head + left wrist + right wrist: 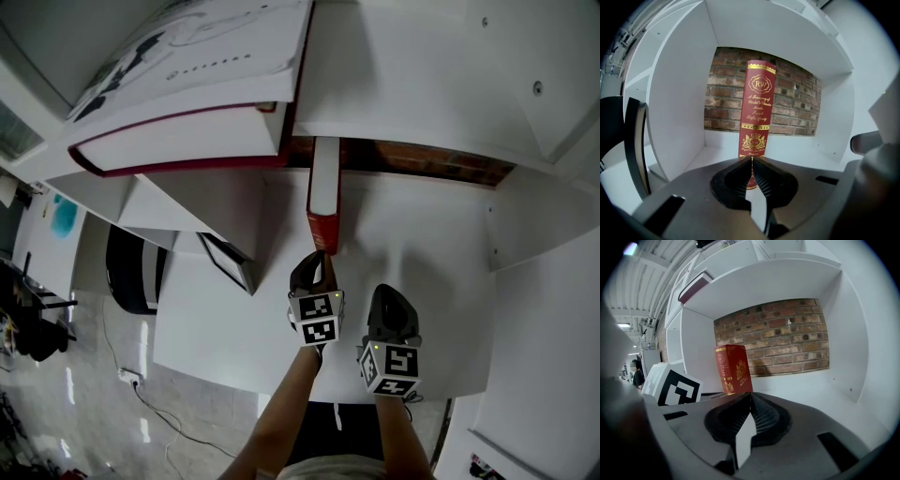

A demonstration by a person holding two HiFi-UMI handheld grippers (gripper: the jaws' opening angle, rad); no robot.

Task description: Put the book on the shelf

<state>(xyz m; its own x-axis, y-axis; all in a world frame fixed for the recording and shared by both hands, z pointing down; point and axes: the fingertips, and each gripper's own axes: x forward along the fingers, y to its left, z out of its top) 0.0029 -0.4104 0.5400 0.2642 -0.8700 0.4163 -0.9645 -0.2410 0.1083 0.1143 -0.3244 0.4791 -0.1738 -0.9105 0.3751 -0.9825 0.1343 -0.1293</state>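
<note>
Red gilt-lettered book stands upright and unpropped in the white shelf bay, where a nudge from the left tongs, pressed together at its spine, could topple it; the right tongs are also pressed together, empty.

The left tool hides the red book's foot; its lowest gold lettering is illegible.

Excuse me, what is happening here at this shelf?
A person works at a white shelf with a gripper in each hand. A red book stands upright in the compartment with the brick back wall. The left gripper is shut, with its tips right at the foot of the book's spine; whether they touch it is not clear. The right gripper is shut and empty, beside it.
</note>
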